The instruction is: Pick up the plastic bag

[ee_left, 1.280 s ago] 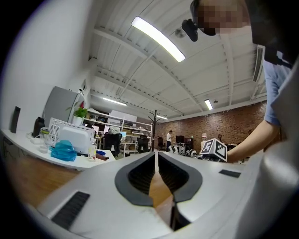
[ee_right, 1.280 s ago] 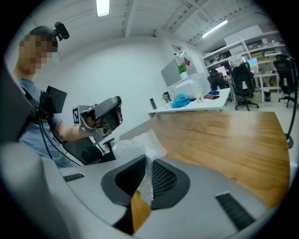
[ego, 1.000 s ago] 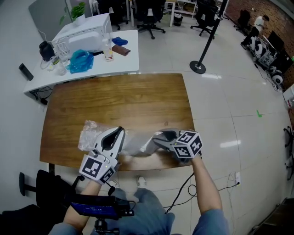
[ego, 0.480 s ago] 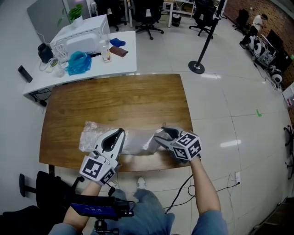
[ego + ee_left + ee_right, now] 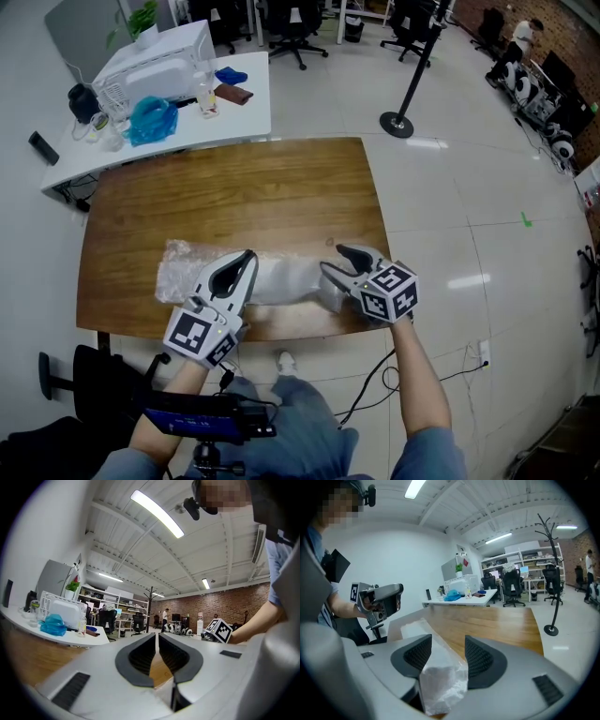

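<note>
Opening over the last second, the right gripper (image 5: 332,259) now has its jaws spread wide. The end of the plastic bag (image 5: 281,279) that it pinched earlier sits loose between the ribbed dark pads (image 5: 417,653), and neither pad presses on it. This bag is thin clear film, crinkled and whitish where it bunches. It lies stretched in a long strip along the near edge of the table (image 5: 234,197). Its crumpled left end spreads flat on the wood. The left gripper (image 5: 246,258) hovers over the middle of the strip, and its jaws are pressed together to a narrow slit. Only brown wood shows through that slit, with no film in it. The table is smooth wood-grain with rounded corners, and its whole far half is bare. Pale glossy floor (image 5: 469,234) opens to the right. A white desk (image 5: 187,112) stands just beyond the far edge.
</note>
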The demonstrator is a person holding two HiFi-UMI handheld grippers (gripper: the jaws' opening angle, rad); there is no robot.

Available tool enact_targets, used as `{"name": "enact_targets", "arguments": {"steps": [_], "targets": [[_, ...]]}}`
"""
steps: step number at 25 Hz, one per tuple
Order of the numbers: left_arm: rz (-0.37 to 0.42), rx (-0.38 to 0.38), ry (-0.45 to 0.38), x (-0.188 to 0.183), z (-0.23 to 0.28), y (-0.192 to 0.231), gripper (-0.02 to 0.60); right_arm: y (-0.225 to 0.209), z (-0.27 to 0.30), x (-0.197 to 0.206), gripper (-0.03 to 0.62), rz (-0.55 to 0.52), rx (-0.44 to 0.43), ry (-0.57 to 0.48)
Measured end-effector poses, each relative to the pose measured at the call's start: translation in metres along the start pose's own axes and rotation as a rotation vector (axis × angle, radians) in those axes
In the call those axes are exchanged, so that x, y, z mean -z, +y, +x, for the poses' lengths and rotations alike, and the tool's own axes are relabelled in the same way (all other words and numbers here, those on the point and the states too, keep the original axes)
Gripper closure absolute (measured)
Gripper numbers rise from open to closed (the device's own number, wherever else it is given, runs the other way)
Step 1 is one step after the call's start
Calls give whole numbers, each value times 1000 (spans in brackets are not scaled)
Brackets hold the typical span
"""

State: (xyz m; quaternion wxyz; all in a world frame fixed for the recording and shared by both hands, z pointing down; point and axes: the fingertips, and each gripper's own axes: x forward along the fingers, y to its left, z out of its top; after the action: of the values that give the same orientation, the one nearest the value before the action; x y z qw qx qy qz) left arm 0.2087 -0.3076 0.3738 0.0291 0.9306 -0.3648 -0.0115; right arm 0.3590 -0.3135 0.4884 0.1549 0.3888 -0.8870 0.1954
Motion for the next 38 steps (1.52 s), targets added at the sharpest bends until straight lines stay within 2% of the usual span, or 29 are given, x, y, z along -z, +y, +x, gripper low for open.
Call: {"name": "enact_targets", "arguments": {"steps": [8, 11, 14, 15, 18, 21, 24, 27, 30, 34, 38], "targets": [[18, -9, 3, -1, -6, 6, 549, 11, 4, -23, 362, -26, -7, -52], [29, -12, 35, 4, -12, 11, 549, 20, 10, -30, 362, -31, -11, -68], [64, -24, 113, 25, -24, 24, 549, 27, 17, -23, 362, -22, 13, -62], [78, -32, 150, 36, -28, 32, 566, 28, 20, -16, 362, -15, 32, -46], [111, -64, 306, 77, -44, 54, 566, 28, 29, 22, 393, -30, 122, 57], [105, -102, 443, 119, -60, 80, 566, 28, 35, 55, 410, -41, 194, 141], [101, -127, 556, 152, -77, 102, 566, 27, 37, 78, 411, 21, 226, 195], [111, -149, 644, 173, -91, 120, 566, 27, 39, 96, 423, 34, 242, 260], [89, -169, 736, 194, -104, 134, 566, 28, 42, 105, 492, 13, 257, 304], [67, -204, 819, 212, -121, 148, 566, 31, 52, 106, 542, -19, 246, 321], [48, -246, 823, 217, -141, 160, 558, 40, 68, 101, 542, -41, 199, 320]]}}
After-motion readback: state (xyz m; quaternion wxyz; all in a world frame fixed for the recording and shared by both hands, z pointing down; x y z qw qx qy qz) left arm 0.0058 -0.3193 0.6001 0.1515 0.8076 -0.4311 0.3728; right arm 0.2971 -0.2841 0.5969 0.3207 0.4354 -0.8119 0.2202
